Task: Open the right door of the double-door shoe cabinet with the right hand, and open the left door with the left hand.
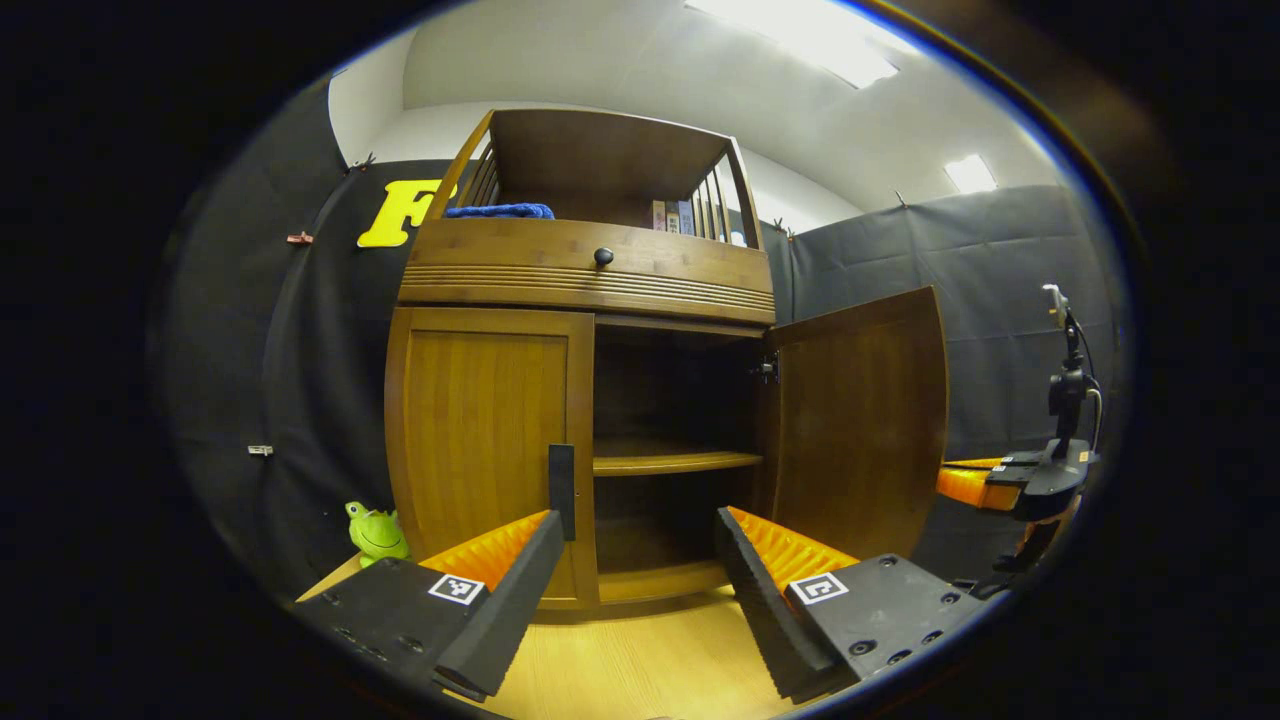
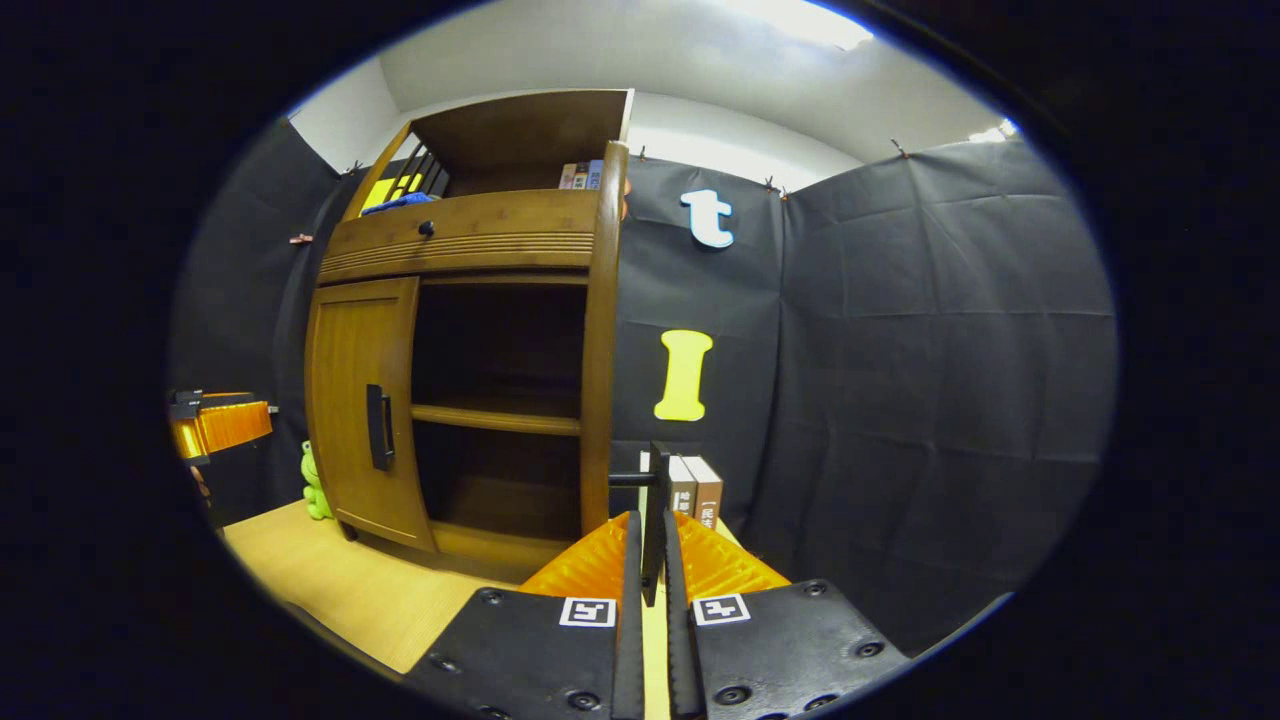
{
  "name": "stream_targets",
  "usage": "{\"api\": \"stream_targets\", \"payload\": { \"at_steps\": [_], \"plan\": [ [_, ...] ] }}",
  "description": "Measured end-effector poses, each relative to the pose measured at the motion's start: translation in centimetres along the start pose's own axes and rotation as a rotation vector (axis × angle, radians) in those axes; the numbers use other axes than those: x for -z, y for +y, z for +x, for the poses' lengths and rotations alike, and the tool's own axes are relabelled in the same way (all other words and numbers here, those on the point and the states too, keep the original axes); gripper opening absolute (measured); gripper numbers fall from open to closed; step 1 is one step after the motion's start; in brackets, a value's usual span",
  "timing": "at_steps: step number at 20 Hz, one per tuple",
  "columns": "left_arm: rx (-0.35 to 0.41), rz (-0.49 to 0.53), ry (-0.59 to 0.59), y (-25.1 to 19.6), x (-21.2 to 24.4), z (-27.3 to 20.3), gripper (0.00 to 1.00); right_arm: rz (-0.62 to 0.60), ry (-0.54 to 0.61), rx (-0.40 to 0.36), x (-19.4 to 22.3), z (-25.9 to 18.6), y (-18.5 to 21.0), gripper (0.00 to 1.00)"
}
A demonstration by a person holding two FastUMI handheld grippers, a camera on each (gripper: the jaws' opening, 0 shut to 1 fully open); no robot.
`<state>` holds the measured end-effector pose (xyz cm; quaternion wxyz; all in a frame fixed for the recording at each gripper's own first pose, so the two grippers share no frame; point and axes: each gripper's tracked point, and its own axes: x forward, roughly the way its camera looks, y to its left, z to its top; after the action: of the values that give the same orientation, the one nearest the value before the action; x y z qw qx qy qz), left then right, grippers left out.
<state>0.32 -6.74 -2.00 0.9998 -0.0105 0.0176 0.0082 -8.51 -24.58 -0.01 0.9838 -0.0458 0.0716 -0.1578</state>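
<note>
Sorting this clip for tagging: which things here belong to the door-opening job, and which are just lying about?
Part of the job:
- right door, swung open, its handle between the right gripper fingers
- left door, closed, with its handle
- left gripper, open near that handle

Lying about:
- frog toy
- blue cloth
- books on the floor
- books on the top shelf

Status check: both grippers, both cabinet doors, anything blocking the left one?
Right gripper shut on right door handle, right door swung open. Left gripper open, short of left door handle; left door closed. Nothing blocking.
</note>
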Motion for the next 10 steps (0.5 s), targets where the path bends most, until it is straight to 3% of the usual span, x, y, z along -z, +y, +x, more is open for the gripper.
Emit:
{"api": "stream_targets", "payload": {
  "at_steps": [3, 10],
  "plan": [
    [0.003, 0.006, -0.006, 0.0, -0.3, 0.2, 0.93, 0.054, -0.004, -0.050, -0.4, -1.0, 0.7, 0.14],
    [-0.004, -0.008, 0.018, 1.1, -0.1, 1.7, 0.95, 0.008, -0.076, -0.059, -2.4, -1.0, 3.7, 0.14]
  ]
}}
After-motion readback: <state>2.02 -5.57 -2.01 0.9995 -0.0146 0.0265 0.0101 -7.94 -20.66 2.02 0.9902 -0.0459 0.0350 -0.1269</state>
